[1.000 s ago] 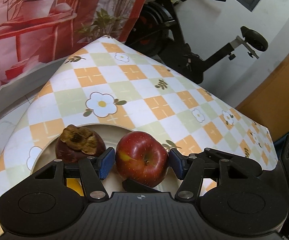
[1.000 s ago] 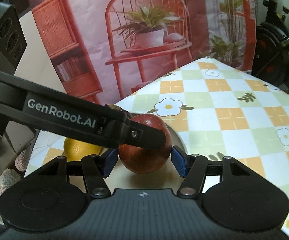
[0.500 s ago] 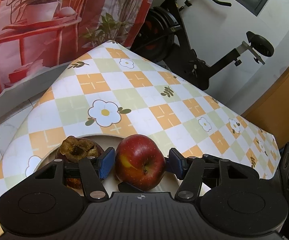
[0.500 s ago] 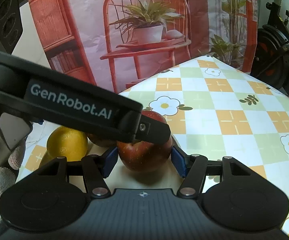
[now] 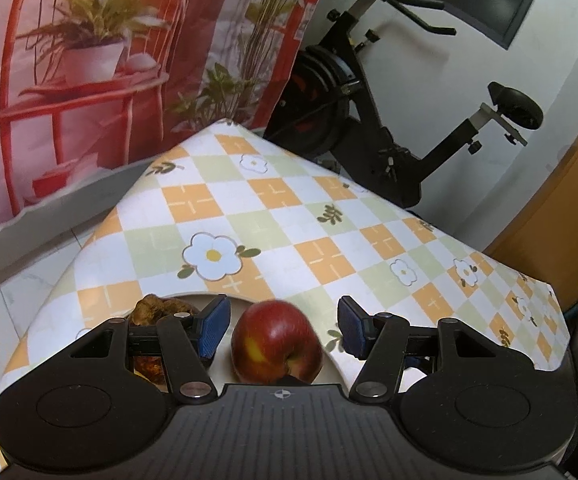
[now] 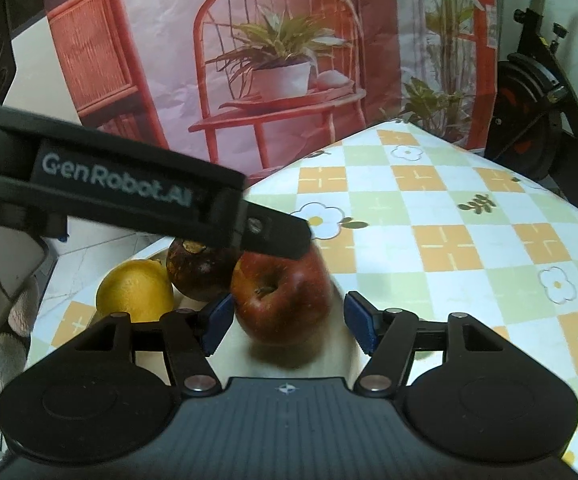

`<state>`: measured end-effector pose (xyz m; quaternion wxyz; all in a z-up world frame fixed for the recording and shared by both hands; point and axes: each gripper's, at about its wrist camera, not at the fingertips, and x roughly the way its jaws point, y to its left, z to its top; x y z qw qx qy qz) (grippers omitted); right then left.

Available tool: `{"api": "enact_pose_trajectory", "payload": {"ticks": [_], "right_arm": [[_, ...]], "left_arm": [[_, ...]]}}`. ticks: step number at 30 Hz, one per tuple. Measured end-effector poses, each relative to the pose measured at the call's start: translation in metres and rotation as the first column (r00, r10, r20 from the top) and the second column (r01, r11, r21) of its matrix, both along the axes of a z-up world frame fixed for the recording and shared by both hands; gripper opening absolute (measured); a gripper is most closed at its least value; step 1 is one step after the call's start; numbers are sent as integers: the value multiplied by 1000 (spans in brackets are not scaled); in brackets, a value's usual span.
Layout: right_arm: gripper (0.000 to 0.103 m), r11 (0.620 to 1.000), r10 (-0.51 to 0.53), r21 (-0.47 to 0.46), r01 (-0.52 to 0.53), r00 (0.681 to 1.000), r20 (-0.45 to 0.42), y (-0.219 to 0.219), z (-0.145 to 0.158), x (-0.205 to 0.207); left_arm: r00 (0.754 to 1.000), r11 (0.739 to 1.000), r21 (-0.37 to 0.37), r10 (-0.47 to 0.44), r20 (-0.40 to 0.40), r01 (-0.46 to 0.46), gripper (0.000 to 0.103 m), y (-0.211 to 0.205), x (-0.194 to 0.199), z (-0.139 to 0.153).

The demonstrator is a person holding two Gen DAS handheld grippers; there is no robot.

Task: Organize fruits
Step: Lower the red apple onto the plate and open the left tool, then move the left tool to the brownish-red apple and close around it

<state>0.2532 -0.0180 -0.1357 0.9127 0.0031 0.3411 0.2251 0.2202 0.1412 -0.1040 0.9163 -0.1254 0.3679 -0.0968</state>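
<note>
left hand-held gripper (image 5: 283,328) now spread off apple (image 5: 276,342), right hand-held gripper (image 6: 289,322) also open, apple stem tilted toward cameras

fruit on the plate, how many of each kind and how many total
red apple: 1
yellow lemon: 1
dark brown mangosteen: 1
total: 3 fruits, all on the pale plate
</note>
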Motion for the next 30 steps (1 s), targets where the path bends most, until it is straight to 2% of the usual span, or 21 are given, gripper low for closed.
{"api": "enact_pose_trajectory", "payload": {"ticks": [7,13,16,21,30], "right_arm": [[64,996,-65,66,63,997,34,-42,17,-33],[64,982,-165,105,157,983,74,-94,31,-71],[64,968,-236,109,224,966,109,-125,38,-92],[68,952,-305,53,300,935,181,-161,43,-127],[68,889,-458,82,451,878,140,-229,26,-158]], "left_arm": [[999,999,26,-36,35,35,61,-21,-7,15],[994,994,33,-103,48,101,61,-54,-12,23],[988,989,32,-147,48,145,61,-75,-13,24],[972,973,31,-229,53,228,61,-110,-16,23],[940,940,41,-340,17,339,61,-166,-19,11]]}}
